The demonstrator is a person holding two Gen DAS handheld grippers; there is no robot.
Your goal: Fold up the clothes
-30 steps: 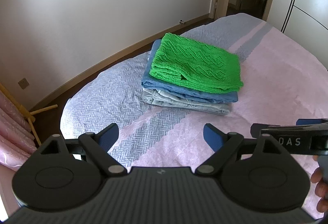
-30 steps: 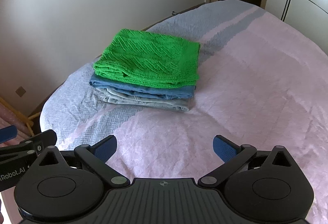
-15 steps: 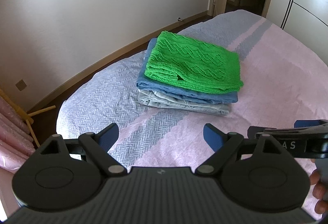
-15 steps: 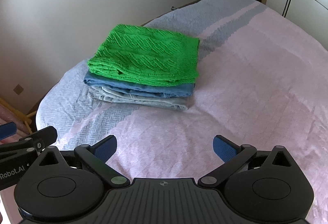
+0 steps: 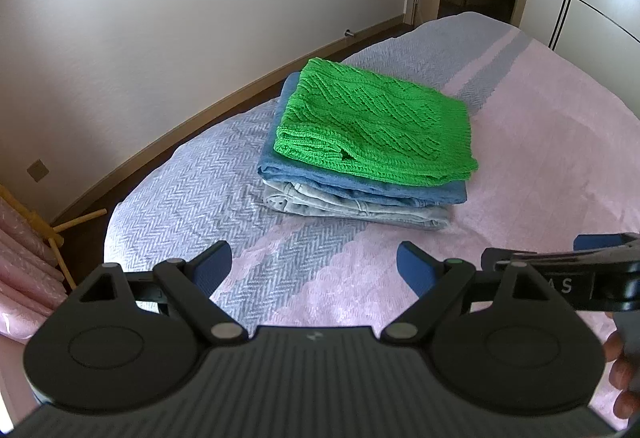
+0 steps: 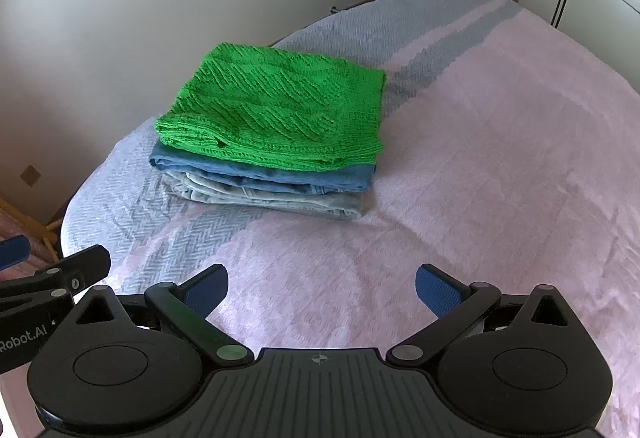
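While hovering over the bed, left gripper gaping wide, holding nothing, facing the stack of clothes ahead. Right gripper likewise spreading wide, empty, pointing at the stack ahead-left.

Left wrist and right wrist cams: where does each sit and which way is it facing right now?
Left wrist: on the left gripper, low over the bed, facing the folded stack; the right gripper and fingers show at right.
Right wrist: on the right gripper, facing the same stack; the left gripper shows at left.
Shared: green knit on blue garment on pale jeans; both grippers open, empty.
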